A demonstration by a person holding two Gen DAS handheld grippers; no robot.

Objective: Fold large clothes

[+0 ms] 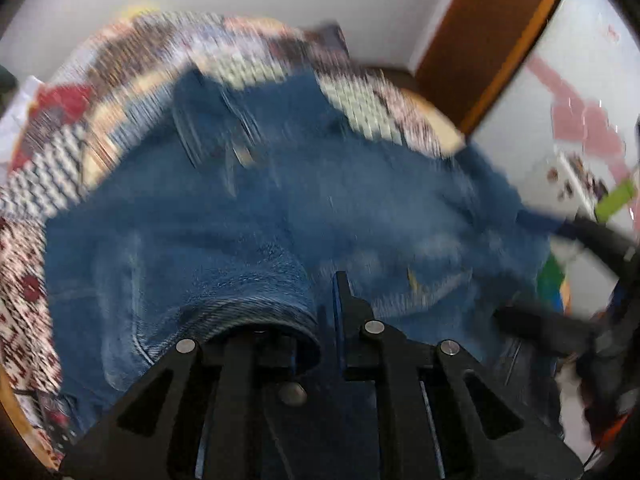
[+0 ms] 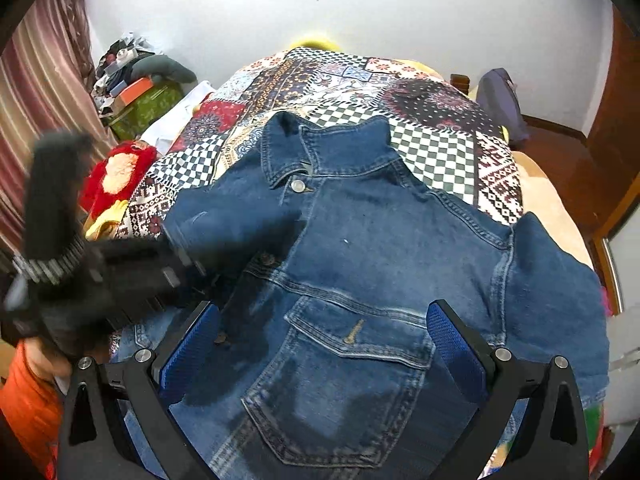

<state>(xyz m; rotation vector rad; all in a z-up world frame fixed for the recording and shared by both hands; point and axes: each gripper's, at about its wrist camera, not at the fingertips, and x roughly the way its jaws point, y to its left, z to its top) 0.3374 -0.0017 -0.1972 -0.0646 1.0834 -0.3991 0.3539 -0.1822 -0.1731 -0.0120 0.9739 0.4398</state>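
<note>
Left wrist view, blurred: your left gripper (image 1: 326, 312) had its jaws pinched on a sleeve cuff (image 1: 256, 284) of the jacket (image 1: 280, 208), which lay on the bed (image 1: 44, 184).

Right wrist view: your right gripper (image 2: 324, 344) hung over the jacket's chest pocket (image 2: 344, 380), jaws spread, gripping nothing.

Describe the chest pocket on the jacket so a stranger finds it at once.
On the patchwork bed lies a blue denim jacket, collar toward the wall. Below its shoulder seam sits the chest pocket, the only flapped patch, closed by a brass-coloured buttonhole.
</note>
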